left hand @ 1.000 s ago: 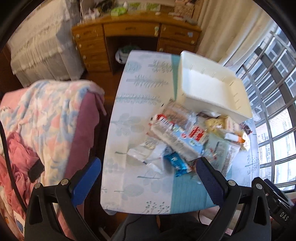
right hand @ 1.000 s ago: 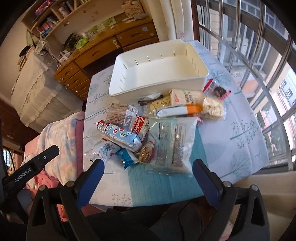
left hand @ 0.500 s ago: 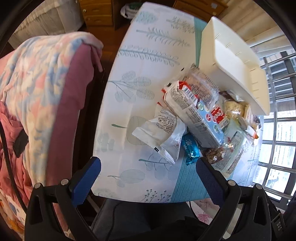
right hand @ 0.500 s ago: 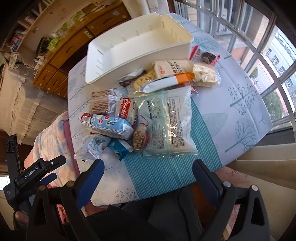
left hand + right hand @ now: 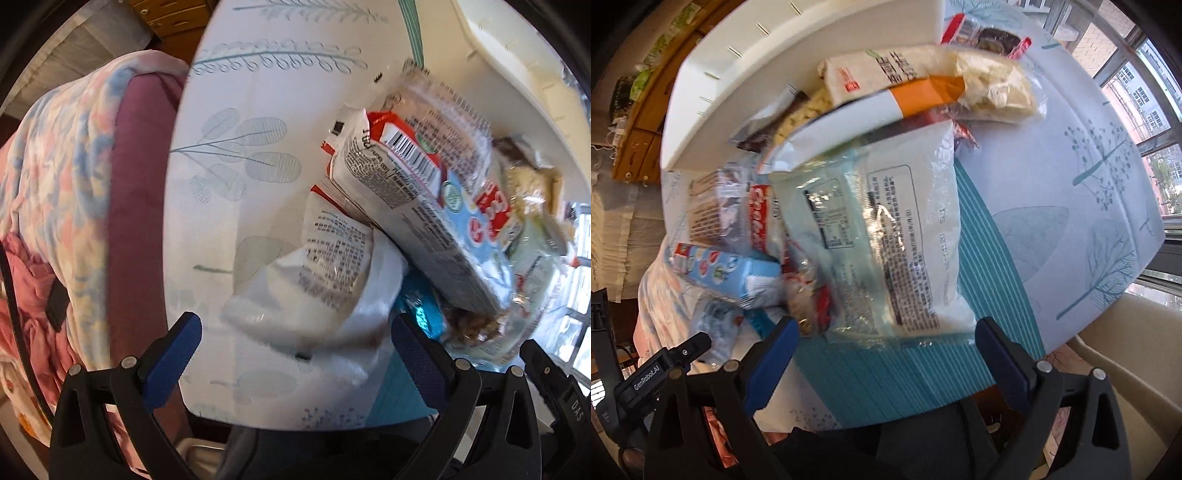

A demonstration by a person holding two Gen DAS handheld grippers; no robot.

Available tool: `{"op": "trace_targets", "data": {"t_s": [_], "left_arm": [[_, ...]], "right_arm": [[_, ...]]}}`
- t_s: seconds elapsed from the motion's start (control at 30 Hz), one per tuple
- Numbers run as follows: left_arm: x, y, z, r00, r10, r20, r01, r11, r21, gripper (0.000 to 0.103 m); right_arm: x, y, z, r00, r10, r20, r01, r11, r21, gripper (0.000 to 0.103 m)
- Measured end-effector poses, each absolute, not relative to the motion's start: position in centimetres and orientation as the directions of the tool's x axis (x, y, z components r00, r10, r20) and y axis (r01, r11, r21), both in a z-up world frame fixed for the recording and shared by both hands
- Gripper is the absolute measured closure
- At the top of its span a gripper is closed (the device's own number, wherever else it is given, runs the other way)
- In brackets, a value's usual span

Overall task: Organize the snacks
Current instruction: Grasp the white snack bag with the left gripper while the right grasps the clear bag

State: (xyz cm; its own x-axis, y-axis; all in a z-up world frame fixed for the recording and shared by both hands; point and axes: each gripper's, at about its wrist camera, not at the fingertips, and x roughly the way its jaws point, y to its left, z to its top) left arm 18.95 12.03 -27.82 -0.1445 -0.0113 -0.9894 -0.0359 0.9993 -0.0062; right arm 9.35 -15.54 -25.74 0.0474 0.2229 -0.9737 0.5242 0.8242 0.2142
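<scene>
- Snacks lie heaped on the tablecloth point(image 5: 1071, 177), on the near side of the white bin point(image 5: 798, 70), which sits at the far end of the table.
- My left tongs point(image 5: 295, 347) are spread wide, nothing between the blue pads point(image 5: 173, 354); a crumpled white packet point(image 5: 325, 291) lies just ahead of them, its near edge between the tips.
- Against that packet leans a long blue-and-white biscuit pack point(image 5: 436, 221) with a red end and a barcode, and a small shiny blue wrapper point(image 5: 424, 314) peeks out from under it.
- My right tongs point(image 5: 886, 339) are also wide apart and hold nothing; a large clear bag with a printed label point(image 5: 886, 236) reaches to just in front of the tips.
- Farther off, a white pouch with an orange band point(image 5: 879, 107) overlaps the far end of that bag, and a pale bag of crackers point(image 5: 960, 77) lies just beyond it, touching the bin.
- Left of the clear bag sit a red-lettered packet point(image 5: 761, 214) and a brown wafer pack point(image 5: 709, 206).
- A flowered blanket point(image 5: 74, 155) hangs over a chair at the table's left side.
- Window bars point(image 5: 1134, 85) stand beyond the right edge.
</scene>
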Motion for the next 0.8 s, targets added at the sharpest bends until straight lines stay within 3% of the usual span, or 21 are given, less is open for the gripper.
{"op": "trace_targets", "data": {"t_s": [0.3, 0.4, 0.53, 0.63, 0.8], "left_arm": [[20.7, 11.0, -31.3, -0.182, 0.033, -0.983, 0.013, 0.999, 0.031, 0.001], [21.0, 10.8, -32.1, -0.203, 0.021, -0.979, 0.022, 1.000, 0.017, 0.001], [21.0, 10.4, -32.9, -0.230, 0.003, -0.973, 0.030, 1.000, -0.004, 0.011], [21.1, 10.4, -33.4, -0.249, -0.020, -0.968, 0.024, 0.999, -0.027, 0.024], [21.0, 11.0, -33.5, -0.249, -0.033, -0.968, 0.034, 0.999, -0.043, 0.028]], "right_arm": [[10.9, -16.1, -28.5, 0.020, 0.208, -0.978, 0.515, 0.836, 0.188, 0.012], [11.5, -16.7, -29.3, 0.029, 0.213, -0.977, 0.519, 0.832, 0.197, 0.018], [11.9, -17.1, -29.8, 0.041, 0.214, -0.976, 0.523, 0.828, 0.204, 0.018], [12.3, -16.6, -30.3, 0.050, 0.206, -0.977, 0.521, 0.829, 0.202, 0.018], [11.5, -16.0, -29.1, 0.058, 0.196, -0.979, 0.530, 0.825, 0.196, 0.025]]}}
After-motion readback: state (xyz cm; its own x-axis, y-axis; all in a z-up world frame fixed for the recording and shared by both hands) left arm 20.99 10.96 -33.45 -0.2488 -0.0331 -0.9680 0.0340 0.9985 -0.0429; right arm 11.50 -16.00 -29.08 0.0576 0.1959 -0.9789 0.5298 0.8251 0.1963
